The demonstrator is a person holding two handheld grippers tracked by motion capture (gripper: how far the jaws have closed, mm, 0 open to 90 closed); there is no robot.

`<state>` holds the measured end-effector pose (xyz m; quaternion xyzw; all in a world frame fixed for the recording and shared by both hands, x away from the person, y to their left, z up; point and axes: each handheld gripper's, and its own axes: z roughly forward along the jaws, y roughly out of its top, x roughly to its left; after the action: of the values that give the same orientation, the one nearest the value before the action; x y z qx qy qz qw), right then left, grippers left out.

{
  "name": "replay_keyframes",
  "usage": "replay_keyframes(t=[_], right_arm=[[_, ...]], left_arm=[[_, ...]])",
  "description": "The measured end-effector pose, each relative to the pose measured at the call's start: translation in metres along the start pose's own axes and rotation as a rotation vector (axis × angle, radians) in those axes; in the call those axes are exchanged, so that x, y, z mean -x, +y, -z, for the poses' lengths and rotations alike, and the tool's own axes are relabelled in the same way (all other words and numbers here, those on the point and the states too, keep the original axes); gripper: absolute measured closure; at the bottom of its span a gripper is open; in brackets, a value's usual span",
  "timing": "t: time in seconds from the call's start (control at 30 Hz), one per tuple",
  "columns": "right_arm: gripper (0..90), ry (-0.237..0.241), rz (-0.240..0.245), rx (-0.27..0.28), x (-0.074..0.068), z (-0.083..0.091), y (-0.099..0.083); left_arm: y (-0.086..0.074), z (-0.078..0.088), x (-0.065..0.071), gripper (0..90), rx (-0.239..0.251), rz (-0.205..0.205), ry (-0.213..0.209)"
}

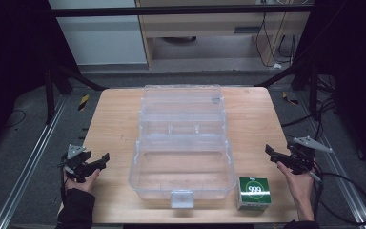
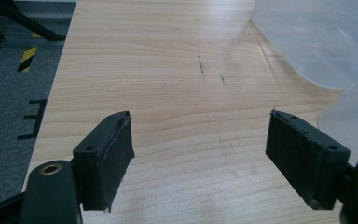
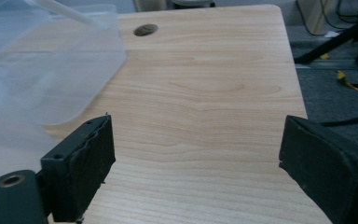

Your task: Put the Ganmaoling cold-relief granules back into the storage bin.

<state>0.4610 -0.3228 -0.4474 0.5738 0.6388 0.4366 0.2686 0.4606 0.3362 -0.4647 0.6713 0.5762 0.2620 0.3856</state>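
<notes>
Clear plastic box (image 1: 183,162): stands open in the middle of the worktop (image 1: 114,114) in the high view, its lid thrown back toward the far edge, a latch tab at the near wall.
High view, green carton: a small green carton (image 1: 253,192) with white print on top sits on the worktop just beside the box's near right corner.
High view, left gripper (image 1: 95,164): held in the person's left hand at the near left of the worktop, near the box but apart from it, pointing toward the box.
High view, right gripper (image 1: 272,152): held in the person's right hand off the right edge of the worktop, pointing toward the box, apart from both box and carton.
Left gripper view, fingers (image 2: 107,156): spread wide, bare wood grain between them, nothing pinched.
Left gripper view, box: its clear curved wall (image 2: 326,51) lies at the upper right, beyond the right-hand finger and not touching it.
Left gripper view, floor: grey floor with a black-and-yellow tape strip (image 2: 28,58) past the worktop's edge.
Right gripper view, fingers (image 3: 81,165): spread wide, worktop showing between them, nothing pinched.
Right gripper view, box: its clear wall (image 3: 42,70) fills the upper left, clear of the fingers.
Right gripper view, worktop: a round hole (image 3: 145,30) shows near the far edge.
</notes>
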Motion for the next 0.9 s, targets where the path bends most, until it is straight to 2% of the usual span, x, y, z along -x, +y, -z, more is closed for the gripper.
replay_keyframes(t=[0.13,0.3,0.33,0.4,0.43,0.47,0.53,0.57,0.67,0.73,0.77,0.9], right_arm=[[16.4,0.066,0.013,0.027,0.0,0.009,0.006],[17.5,0.121,0.104,0.061,-0.011,0.023,0.021],[17.5,0.121,0.104,0.061,-0.011,0.023,0.021],[17.6,0.16,0.15,0.041,-0.02,0.029,0.029],[17.6,0.16,0.15,0.041,-0.02,0.029,0.029],[17.5,0.187,0.18,0.032,-0.026,0.032,0.035],[16.5,0.212,0.207,0.026,-0.032,0.035,0.039],[16.5,0.212,0.207,0.026,-0.032,0.035,0.039],[15.4,0.241,0.25,0.01,-0.04,0.037,0.046],[13.4,0.256,0.291,-0.012,-0.045,0.039,0.049],[11.8,0.262,0.333,-0.032,-0.051,0.04,0.052],[11.0,0.278,0.39,-0.066,-0.059,0.042,0.056]], left_arm=[[0.0,0.0,0.002,23.3,-0.003,-0.012,-0.002],[-0.001,-0.001,0.003,23.5,-0.015,-0.021,-0.01],[-0.001,-0.001,0.003,23.5,-0.017,-0.023,-0.013],[-0.001,-0.002,0.004,23.5,-0.023,-0.03,-0.011],[-0.001,-0.002,0.004,23.5,-0.024,-0.034,-0.011],[-0.002,-0.002,0.005,23.5,-0.025,-0.038,-0.011],[-0.002,-0.003,0.005,23.5,-0.03,-0.047,-0.011],[-0.002,-0.003,0.006,23.5,-0.032,-0.05,-0.011],[-0.002,-0.003,0.007,23.5,-0.036,-0.06,-0.01],[-0.002,-0.004,0.007,23.5,-0.038,-0.062,-0.011],[-0.002,-0.004,0.007,23.5,-0.041,-0.064,-0.012],[-0.003,-0.005,0.007,23.5,-0.05,-0.066,-0.013]])
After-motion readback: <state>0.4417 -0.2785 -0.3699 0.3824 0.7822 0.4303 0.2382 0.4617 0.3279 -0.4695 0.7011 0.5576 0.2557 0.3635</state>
